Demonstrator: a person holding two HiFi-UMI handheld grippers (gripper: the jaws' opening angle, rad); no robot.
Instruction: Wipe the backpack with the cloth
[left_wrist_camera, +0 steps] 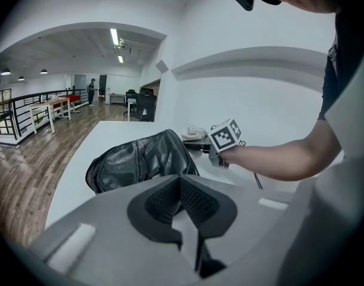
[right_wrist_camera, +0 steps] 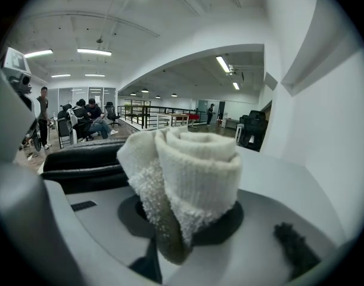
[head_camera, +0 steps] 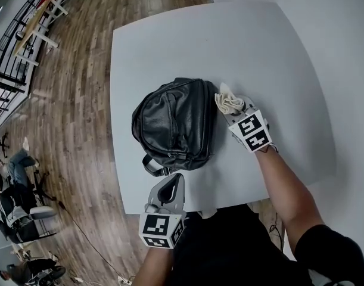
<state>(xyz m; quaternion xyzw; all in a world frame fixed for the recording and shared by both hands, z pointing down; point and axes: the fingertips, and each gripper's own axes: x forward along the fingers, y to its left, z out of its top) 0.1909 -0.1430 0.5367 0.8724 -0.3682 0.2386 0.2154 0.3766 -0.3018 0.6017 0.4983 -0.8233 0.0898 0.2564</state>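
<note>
A black leather backpack [head_camera: 173,125] lies on the white table [head_camera: 253,58], seen too in the left gripper view as backpack [left_wrist_camera: 137,162] and at the left of the right gripper view as backpack [right_wrist_camera: 86,157]. My right gripper [head_camera: 232,109] sits just right of the bag, shut on a bunched cream cloth [head_camera: 228,102]; the cloth [right_wrist_camera: 187,180] fills its jaws. My left gripper [head_camera: 173,186] hovers at the table's near edge below the bag, jaws pressed together and holding nothing, left gripper [left_wrist_camera: 184,204].
Wooden floor [head_camera: 74,100] lies left of the table. People sit on chairs [head_camera: 18,177] at far left. A black railing and desks [left_wrist_camera: 27,112] stand beyond the table. A white wall [left_wrist_camera: 259,94] runs on the right.
</note>
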